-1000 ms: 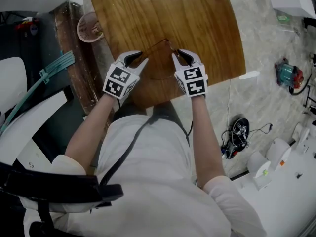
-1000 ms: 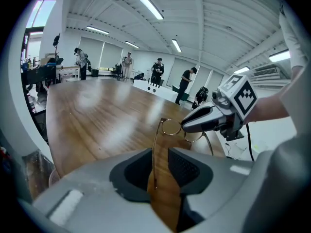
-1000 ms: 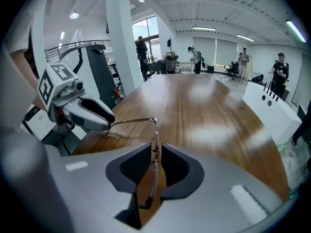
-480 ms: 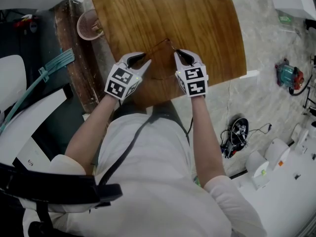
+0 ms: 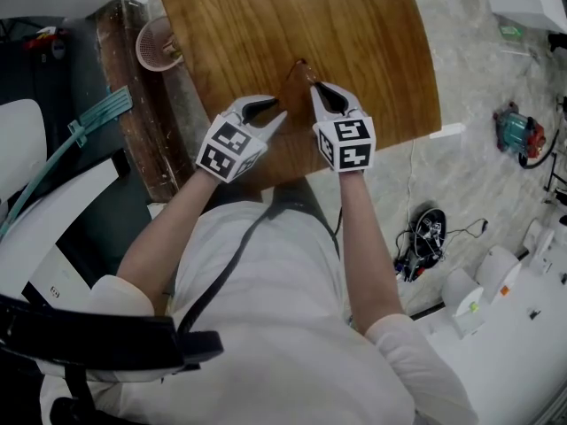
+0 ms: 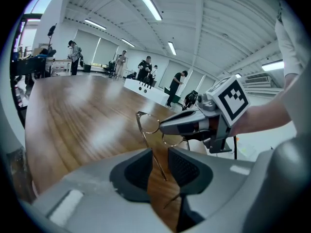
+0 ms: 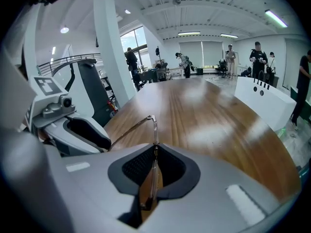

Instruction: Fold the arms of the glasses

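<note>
Over the near edge of the wooden worktop (image 5: 354, 42) the thin wire glasses (image 5: 299, 65) sit at the tip of the right tongs (image 5: 319, 92). Its jaws have just been closing and now pinch the front frame edge-on between the 2 pads. One arm of the glasses juts out sideways toward the left tongs (image 5: 270, 114). That pair stands apart, with the arm running down through the gap and neither pad pressing on it. The 2 tongs are close together, tips nearly facing. A small woven basket (image 5: 158, 46) rests at the worktop's left edge, well clear of them. On the marble floor (image 5: 461, 78) to the right lie a teal tool (image 5: 515, 135) and a tangle of cables (image 5: 425, 237). Several people (image 6: 175, 84) stand at the far end of the room.
</note>
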Demonstrator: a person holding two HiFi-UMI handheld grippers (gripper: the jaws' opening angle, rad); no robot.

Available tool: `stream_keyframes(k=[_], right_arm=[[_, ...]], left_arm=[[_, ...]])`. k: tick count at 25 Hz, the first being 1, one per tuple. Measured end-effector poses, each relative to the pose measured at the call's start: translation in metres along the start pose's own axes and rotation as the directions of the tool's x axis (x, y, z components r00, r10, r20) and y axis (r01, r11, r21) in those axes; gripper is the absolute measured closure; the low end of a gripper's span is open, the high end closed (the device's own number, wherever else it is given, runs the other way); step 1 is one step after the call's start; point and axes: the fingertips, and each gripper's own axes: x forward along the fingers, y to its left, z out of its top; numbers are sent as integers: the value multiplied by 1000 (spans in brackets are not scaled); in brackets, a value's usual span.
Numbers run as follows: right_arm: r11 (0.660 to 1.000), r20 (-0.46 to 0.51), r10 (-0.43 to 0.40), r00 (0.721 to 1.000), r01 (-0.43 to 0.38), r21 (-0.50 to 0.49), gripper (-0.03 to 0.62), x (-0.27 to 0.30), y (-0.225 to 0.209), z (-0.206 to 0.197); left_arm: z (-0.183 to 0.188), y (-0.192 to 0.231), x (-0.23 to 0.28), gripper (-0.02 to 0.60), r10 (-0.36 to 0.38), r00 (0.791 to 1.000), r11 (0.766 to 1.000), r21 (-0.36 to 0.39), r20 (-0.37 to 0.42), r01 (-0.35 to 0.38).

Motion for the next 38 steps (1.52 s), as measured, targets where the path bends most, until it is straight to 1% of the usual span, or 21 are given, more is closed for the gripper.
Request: stream_keyframes(k=[5, 8, 10, 16, 21, 23, 25, 27, 28, 30, 33, 35, 38], right_arm=[[998, 44, 5, 999, -8, 61, 563, 1, 2, 4], [996, 63, 32, 998, -37, 78, 565, 3, 7, 9], [995, 73, 45, 996, -52, 85, 565, 3, 10, 11], [992, 97, 79, 992, -88, 92, 565, 2, 21, 14], [986, 125, 84, 989, -101, 136, 565, -6, 17, 18], [981, 143, 74, 987, -98, 166, 565, -10, 12, 18], [978, 160, 59, 985, -89, 188, 565, -12, 6, 18], [977, 178, 41, 983, -77, 197, 565, -14, -1, 20], [977, 194, 31, 981, -71, 203, 565, -16, -7, 22], [974, 232, 10, 973, -62, 220, 565, -22, -16, 29], [972, 262, -14, 965, -48, 229, 565, -27, -24, 36], [973, 271, -35, 962, -29, 229, 565, -29, -29, 38], [967, 287, -77, 955, 1, 254, 565, -36, -36, 37]], left_arm=[[5, -20, 15, 472, -62, 998, 994, 85, -25, 64], [12, -30, 24, 472, -102, 994, 982, 152, -46, 108], [14, -33, 27, 472, -119, 991, 975, 180, -60, 128], [14, -35, 27, 472, -140, 986, 961, 228, -87, 157], [22, -41, 21, 471, -144, 987, 962, 224, -74, 157], [22, -41, 14, 459, -139, 989, 965, 215, -59, 149], [22, -38, 3, 456, -128, 991, 971, 198, -37, 133], [23, -36, -11, 457, -122, 993, 980, 161, -4, 121], [24, -35, -17, 462, -122, 992, 984, 132, 16, 119], [27, -38, -29, 494, -121, 991, 991, 61, 57, 118], [27, -41, -43, 522, -102, 991, 995, -5, 91, 103], [22, -45, -45, 520, -124, 988, 988, -77, 93, 131], [8, -52, -43, 520, -160, 982, 962, -206, 96, 177]])
